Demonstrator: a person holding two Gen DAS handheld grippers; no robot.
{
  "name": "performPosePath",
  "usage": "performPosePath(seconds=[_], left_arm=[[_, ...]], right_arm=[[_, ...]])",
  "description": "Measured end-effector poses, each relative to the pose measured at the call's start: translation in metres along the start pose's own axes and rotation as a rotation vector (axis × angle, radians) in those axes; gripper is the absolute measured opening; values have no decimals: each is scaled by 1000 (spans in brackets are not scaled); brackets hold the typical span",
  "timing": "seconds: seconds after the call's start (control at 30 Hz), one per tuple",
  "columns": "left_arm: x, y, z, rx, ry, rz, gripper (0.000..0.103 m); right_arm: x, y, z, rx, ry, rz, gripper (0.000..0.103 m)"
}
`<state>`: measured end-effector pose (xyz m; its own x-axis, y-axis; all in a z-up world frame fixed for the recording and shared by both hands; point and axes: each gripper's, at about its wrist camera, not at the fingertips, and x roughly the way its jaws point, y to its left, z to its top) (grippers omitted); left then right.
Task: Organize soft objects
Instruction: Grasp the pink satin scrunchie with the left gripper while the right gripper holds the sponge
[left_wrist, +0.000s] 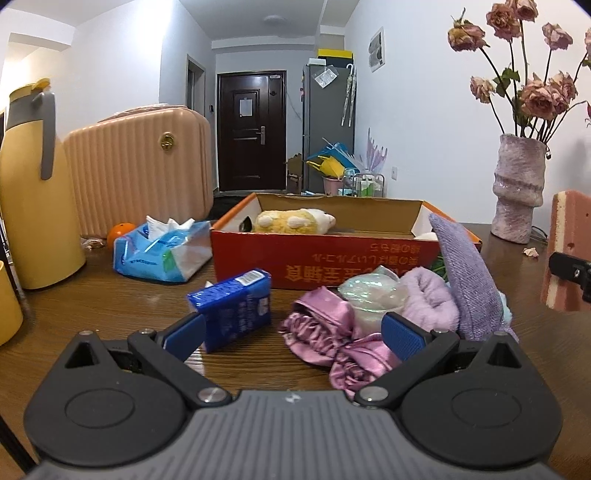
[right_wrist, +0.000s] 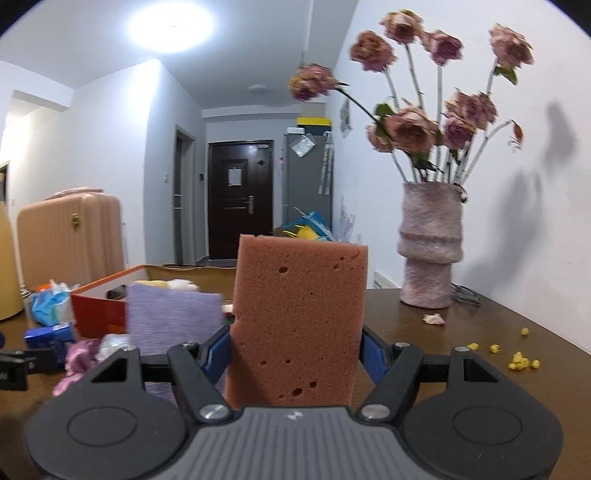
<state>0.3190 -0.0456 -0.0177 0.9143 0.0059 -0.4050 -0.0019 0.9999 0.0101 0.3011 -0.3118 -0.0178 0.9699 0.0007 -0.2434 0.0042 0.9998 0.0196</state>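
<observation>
Mid-carry: right gripper (right_wrist: 295, 350) jaws pinching sponge (right_wrist: 299, 314), held upright above table (right_wrist: 461, 332). Box (right_wrist: 99, 295) at 10 o'clock. Next: swing over box, release. Left gripper (left_wrist: 291, 332) jaws spread, empty, near cloth pile (left_wrist: 332, 332).

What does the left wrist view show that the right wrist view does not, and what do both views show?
Only the left wrist view shows the open left gripper and the orange by the suitcase.

Only the right wrist view shows the right gripper shut on the sponge, seen from its broad face, and the yellow crumbs on the table.

Both show the red box, the purple cloth, the vase and the blue tissue pack.
</observation>
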Motion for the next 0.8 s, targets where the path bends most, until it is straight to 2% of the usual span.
performPosePath(seconds=[0.3, 0.67, 0.8], left_arm=[[13, -20, 1, -7, 36, 2, 103], [50, -36, 3, -55, 171, 62, 103], [59, -41, 4, -61, 191, 83, 103]], right_arm=[[10, -26, 0, 26, 26, -45, 70], [12, -24, -2, 24, 44, -42, 71], [12, -23, -2, 23, 48, -41, 71]])
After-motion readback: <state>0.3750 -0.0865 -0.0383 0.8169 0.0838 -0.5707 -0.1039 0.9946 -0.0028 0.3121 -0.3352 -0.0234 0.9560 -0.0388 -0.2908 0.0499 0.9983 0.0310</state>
